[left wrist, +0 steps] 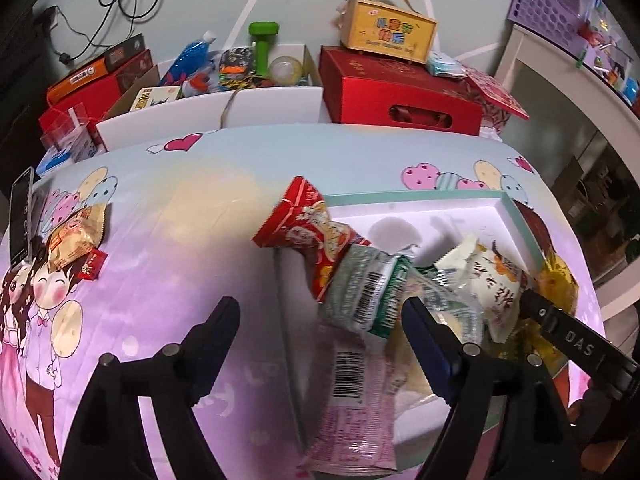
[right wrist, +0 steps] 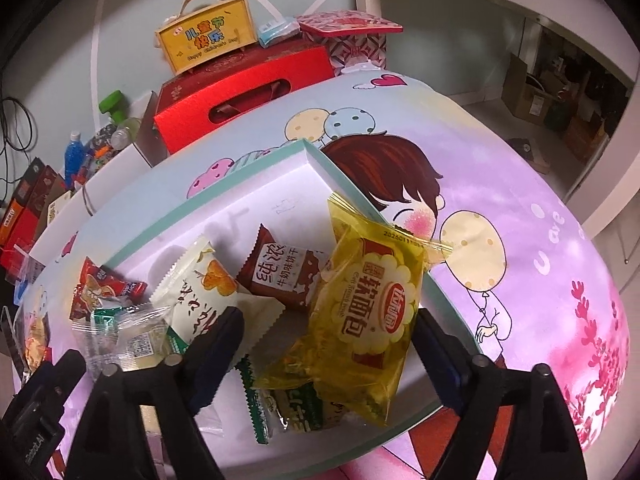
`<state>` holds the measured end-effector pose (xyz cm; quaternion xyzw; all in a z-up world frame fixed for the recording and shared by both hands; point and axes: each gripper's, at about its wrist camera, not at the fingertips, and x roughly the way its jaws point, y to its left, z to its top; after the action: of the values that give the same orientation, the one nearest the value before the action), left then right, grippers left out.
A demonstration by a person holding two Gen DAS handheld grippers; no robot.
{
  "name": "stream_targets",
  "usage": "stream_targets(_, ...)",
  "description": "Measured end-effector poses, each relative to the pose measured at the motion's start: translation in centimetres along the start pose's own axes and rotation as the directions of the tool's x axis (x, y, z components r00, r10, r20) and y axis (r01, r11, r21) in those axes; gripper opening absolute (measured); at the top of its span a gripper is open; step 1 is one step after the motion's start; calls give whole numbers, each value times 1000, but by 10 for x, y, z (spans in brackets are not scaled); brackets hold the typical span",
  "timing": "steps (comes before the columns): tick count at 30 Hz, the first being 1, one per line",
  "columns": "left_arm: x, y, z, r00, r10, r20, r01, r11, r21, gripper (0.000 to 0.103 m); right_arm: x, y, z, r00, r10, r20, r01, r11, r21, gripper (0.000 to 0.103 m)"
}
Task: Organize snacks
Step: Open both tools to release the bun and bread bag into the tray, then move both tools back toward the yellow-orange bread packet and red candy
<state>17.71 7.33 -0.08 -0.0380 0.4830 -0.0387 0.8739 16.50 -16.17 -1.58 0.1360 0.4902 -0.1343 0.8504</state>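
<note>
A white tray with a teal rim lies on the cartoon-print cloth and holds a heap of snack packets. In the left wrist view a red packet leans over the tray's left wall. Below it lie a green packet and a pink packet. My left gripper is open just above these, gripping nothing. In the right wrist view the tray holds a brown packet and a cream packet. A yellow packet rests against the right rim, loose between the fingers of my open right gripper.
A tan packet and a small red packet lie on the cloth at far left, by a phone. Behind the table stand a red gift box, a yellow box and a white bin of clutter.
</note>
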Motion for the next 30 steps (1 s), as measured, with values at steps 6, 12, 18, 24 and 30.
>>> stream_targets(6, 2, 10, 0, 1000, 10, 4, -10, 1000, -24, 92, -3, 3, 0, 1000, -8, 11, 8, 1000, -1, 93)
stream_targets(12, 1, 17, 0, 999, 35, 30, -34, 999, -41, 93, -10, 3, 2, 999, -13, 34, 13, 1000, 8, 93)
stream_targets(18, 0, 23, 1, 999, 26, 39, -23, 998, -61, 101, -13, 5, 3, 999, -2, 43, 2, 1000, 11, 103)
stream_targets(24, 0, 27, 2, 999, 23, 36, -21, 997, -68, 101, -13, 9, 2, 999, 10, 45, -10, 1000, 2, 103)
stream_targets(30, -1, 33, 2, 999, 6, 36, -3, 996, -84, 101, -18, 15, 2, 998, 21, 60, -20, 1000, -13, 103)
